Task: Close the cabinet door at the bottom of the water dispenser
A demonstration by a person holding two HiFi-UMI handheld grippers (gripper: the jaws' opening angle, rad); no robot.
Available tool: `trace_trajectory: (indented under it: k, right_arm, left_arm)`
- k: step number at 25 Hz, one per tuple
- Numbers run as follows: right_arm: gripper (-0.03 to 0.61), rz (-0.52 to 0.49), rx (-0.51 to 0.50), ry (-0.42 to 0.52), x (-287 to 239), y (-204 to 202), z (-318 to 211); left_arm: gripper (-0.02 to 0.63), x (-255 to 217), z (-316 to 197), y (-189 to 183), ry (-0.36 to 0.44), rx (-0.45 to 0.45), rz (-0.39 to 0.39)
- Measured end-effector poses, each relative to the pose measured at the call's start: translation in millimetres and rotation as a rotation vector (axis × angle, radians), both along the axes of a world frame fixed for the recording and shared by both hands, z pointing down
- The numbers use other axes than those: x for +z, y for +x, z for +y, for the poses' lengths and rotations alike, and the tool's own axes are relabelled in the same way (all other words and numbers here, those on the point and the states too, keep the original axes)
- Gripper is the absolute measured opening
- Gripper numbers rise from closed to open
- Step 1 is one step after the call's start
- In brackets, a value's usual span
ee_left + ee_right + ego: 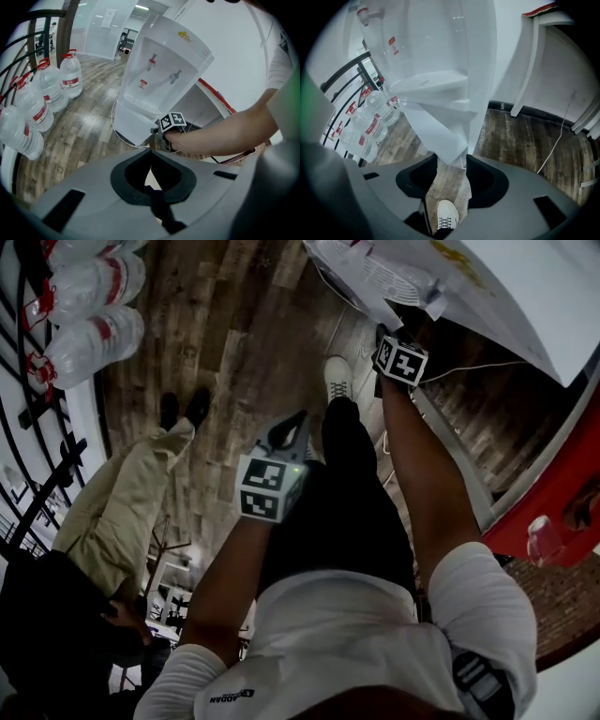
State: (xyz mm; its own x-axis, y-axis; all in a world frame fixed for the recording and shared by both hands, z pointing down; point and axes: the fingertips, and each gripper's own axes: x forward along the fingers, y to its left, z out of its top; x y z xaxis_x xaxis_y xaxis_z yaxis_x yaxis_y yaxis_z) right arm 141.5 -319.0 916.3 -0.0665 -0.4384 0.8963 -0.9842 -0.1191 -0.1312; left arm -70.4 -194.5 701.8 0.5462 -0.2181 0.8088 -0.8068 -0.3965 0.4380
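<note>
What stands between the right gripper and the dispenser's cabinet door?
Nothing visible. The open cabinet door hangs ahead of the right gripper, its lower corner at the parted jaws; only floor and a shoe show below.

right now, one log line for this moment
right gripper open, near cabinet door | left gripper shut, empty | door ajar

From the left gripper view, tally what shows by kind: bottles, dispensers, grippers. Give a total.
Bottles: 4
Dispenser: 1
Grippers: 2, the left gripper and the right gripper
Total: 7
</note>
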Motion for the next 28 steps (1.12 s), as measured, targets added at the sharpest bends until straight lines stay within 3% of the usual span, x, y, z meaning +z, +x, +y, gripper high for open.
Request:
trace_trajectory:
  k: [13, 28]
  right_arm:
    - [0.156, 0.015, 0.057, 0.074, 1, 50, -40]
    - [0.153, 0.059, -0.011, 0.092, -7, 62, -52]
  left_arm:
    - [-0.003, 9, -7, 19, -0.011, 0.027, -0.003]
    - [-0.003, 5, -20, 20, 0.002, 0.033, 0.0]
